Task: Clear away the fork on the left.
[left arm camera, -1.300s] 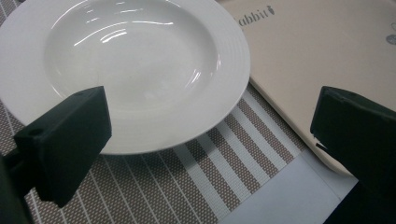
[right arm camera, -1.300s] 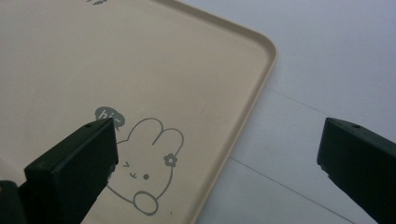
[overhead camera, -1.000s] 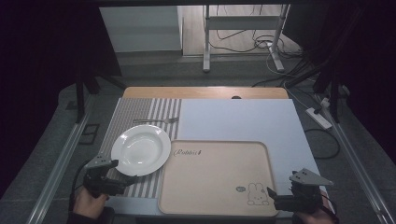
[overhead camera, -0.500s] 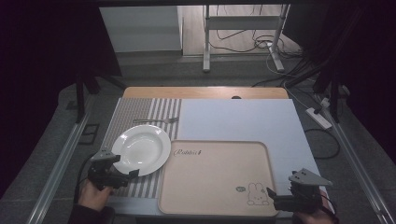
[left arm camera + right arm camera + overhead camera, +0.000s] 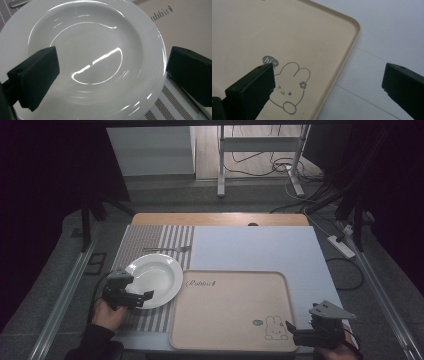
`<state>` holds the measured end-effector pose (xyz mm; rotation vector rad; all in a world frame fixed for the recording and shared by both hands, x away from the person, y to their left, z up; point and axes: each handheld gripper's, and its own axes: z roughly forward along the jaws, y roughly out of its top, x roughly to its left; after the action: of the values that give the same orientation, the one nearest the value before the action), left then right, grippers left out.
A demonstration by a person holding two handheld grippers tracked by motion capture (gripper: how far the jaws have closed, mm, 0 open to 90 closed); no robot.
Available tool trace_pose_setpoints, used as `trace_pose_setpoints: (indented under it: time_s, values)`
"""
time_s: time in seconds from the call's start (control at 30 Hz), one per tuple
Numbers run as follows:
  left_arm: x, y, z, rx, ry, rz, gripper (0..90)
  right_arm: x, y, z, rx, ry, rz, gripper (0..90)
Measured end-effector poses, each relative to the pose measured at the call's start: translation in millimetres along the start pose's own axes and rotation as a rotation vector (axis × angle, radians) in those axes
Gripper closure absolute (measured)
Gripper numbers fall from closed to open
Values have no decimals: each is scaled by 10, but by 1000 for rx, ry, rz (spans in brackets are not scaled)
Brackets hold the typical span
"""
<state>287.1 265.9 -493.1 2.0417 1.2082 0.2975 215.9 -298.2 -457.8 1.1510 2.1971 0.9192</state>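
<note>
The left gripper is held low over the near rim of the plate, jaws spread wide and gripping nothing. In the left gripper view one jaw is seen above the plate's bowl and the other beyond its outer edge, so the rim lies between them — a placing that would suit a pinch on that rim, though whether either jaw touches the plate cannot be told. Under the plate a striped mat is laid, and past the plate's far side a fork rests on the mat, well clear of the jaws.

Just beside the plate, on the side away from the left hand, the tray lies flat with nothing on it — judged to be where the plate is meant to go.

The right gripper is held at the tray's near corner by the printed rabbit, jaws likewise wide apart and empty. The tray's edge runs between them in the right gripper view, with the white sheet beyond; it seems parked there in readiness, perhaps to steady the tray.
</note>
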Motion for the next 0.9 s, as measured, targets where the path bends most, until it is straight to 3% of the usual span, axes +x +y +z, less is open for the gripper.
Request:
trace_pose_setpoints:
  time_s: [0.4,0.9]
  values:
    - [148,141,132,8,1,-19,0,2,-1,0,2,1,-2,0]
    - [311,383,361,36,20,-2,0,4,-1,4,6,2,-4,0]
